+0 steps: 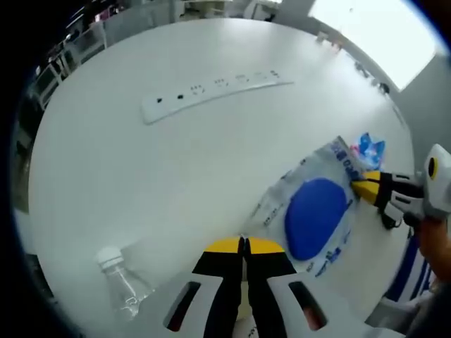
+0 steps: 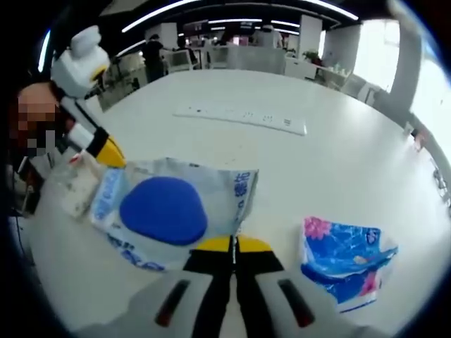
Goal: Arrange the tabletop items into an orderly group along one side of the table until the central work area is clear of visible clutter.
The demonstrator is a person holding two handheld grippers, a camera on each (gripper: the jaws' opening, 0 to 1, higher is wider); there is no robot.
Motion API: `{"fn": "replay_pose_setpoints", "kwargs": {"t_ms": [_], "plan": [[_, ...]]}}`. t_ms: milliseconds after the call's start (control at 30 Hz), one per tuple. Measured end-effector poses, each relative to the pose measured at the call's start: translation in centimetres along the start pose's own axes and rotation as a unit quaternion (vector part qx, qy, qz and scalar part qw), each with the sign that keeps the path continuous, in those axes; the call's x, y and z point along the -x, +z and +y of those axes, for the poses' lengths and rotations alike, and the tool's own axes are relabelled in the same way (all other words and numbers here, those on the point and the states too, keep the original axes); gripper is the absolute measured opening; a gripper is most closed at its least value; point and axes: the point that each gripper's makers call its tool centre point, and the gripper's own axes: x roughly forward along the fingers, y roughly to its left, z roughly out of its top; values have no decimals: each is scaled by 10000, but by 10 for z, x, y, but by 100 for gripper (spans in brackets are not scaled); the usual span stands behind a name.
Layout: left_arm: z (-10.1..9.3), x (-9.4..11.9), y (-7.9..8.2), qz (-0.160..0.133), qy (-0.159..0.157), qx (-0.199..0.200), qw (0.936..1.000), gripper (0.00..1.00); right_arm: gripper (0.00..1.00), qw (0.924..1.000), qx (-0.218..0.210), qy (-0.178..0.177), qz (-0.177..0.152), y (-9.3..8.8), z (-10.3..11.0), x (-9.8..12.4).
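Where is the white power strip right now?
The power strip lies flat on the white table, far from both grippers in each view, beyond the blue-and-white tissue pack and apart from it.

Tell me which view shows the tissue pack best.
The right gripper view: the tissue pack lies close and whole, beside the right gripper. The left gripper view catches just a small blue piece behind the bag.

The table had a smooth, matt white top. The bag was glossy, crinkled clear plastic film with a matt blue patch. The tissue pack was shiny printed plastic wrap. The bottle was clear plastic; the power strip, smooth white plastic.
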Motion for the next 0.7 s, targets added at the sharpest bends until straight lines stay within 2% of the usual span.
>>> {"fn": "replay_pose_setpoints", "kwargs": {"t_ms": [500,700], "plan": [[-17,24,10,-221,-36,-162,9996,0,0,9994,-170,-5,-311,15,-6,29],[-29,31,10,-259,-45,-289,9992,0,0,9989,-282,2,-384,12,-8,43]]}}
